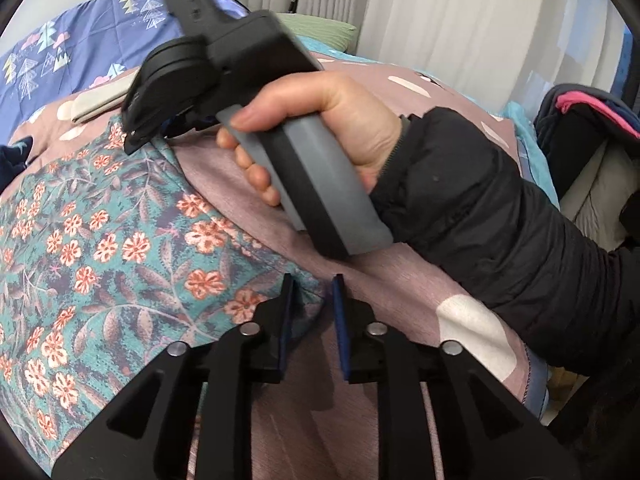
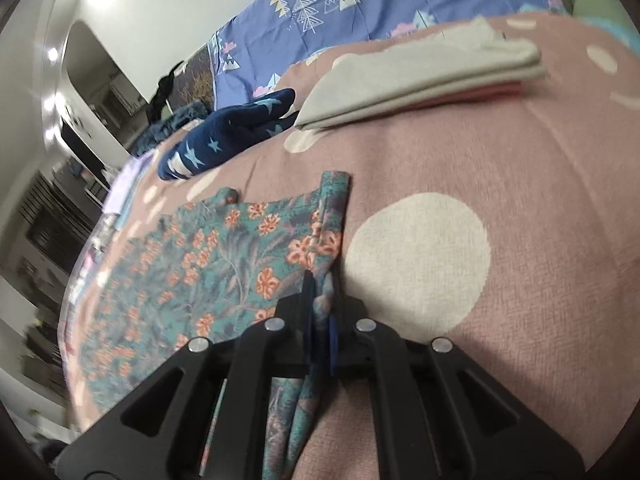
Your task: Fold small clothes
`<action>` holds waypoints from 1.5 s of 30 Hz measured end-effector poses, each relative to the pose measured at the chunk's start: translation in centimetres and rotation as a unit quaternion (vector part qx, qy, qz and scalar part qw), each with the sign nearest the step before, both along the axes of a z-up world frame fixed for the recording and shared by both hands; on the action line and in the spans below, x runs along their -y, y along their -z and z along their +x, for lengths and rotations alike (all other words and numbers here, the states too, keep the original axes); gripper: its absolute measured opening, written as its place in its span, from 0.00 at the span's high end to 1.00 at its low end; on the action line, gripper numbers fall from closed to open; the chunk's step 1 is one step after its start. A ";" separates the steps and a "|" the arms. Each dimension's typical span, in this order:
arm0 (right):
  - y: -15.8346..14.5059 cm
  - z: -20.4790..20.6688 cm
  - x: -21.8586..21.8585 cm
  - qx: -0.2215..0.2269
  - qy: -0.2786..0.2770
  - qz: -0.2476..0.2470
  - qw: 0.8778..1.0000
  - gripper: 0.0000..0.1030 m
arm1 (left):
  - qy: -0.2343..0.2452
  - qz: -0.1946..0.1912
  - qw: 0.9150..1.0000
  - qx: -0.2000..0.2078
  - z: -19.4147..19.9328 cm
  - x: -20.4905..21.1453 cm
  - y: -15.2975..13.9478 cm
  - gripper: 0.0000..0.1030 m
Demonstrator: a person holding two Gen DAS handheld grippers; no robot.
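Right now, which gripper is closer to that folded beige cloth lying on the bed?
Right. The right gripper, clamped on the floral garment's far edge, sits just short of the folded beige cloth. The left gripper is open at the garment's near edge, farther back.

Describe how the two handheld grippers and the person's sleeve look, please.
The left gripper has black angular fingers with slotted cut-outs, silver round pivot pins and blue pads. The right gripper has the same build; the left view shows its black boxy body, a grey and black handle and a small green light. The hand on it comes out of a black padded sleeve.
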State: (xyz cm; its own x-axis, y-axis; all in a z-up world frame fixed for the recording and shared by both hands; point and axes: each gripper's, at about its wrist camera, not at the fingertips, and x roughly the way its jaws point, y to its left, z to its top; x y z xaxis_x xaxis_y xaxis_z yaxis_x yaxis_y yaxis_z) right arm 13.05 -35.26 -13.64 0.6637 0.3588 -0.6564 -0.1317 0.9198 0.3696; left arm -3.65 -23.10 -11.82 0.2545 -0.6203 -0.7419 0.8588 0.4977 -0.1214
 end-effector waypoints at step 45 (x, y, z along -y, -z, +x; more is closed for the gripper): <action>-1.5 -21.2 -36.1 0.267 -0.270 -0.379 0.844 0.29 | -0.475 -0.092 0.874 0.038 -2.8 -44.0 -2.7 0.47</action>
State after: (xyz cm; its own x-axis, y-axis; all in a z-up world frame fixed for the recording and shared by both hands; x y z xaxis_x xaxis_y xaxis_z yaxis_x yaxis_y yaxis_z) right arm -8.16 0.82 -12.18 0.8116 0.3148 -0.4921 -0.5686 0.6189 -0.5418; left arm -6.48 20.94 -9.14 0.7646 -0.2090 -0.6097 0.0768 0.9688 -0.2357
